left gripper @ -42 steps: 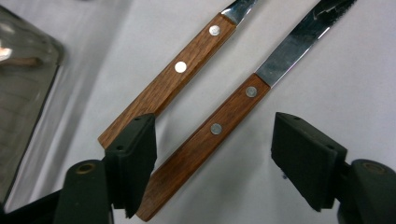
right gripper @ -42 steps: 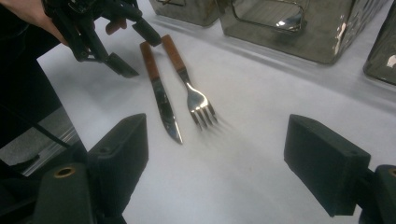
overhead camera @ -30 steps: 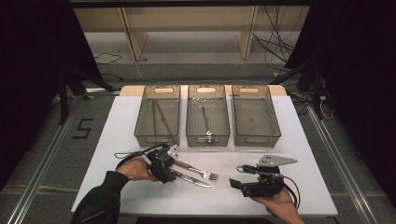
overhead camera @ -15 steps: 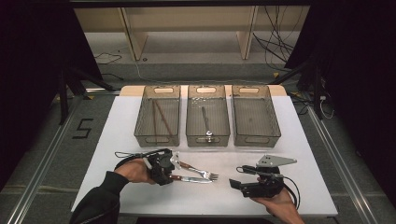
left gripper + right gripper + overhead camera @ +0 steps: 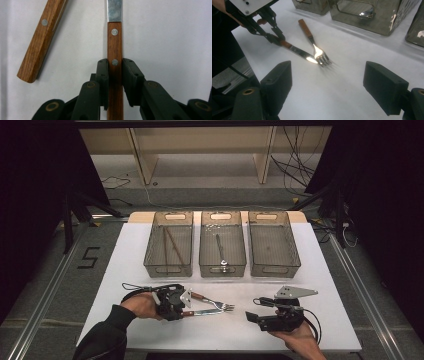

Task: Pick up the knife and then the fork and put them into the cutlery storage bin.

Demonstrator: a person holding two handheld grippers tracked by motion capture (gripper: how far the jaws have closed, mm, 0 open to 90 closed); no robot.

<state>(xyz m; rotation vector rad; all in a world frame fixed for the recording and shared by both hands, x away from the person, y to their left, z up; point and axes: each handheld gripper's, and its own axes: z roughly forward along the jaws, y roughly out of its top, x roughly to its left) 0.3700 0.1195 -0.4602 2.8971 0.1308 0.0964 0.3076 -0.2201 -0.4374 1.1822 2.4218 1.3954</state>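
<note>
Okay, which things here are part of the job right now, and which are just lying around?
In the job:
- left tool, shut on the knife by its wooden handle
- fork beside it
- three bins, such as the empty right one

Lying about:
- right tool, open, holding nothing
- cables on the floor

One readable mark: a floor numeral

A single dark "5" point(image 5: 88, 257) stands on the grey floor just left of the white table point(image 5: 125, 255), level with the row of three clear bins; seen from the high view it leans slightly, with a floor rail running past its left side. Nothing else bears legible writing: the bins, the wooden cutlery handles and the gripper bodies carry no text, label or brand that can be read.
</note>
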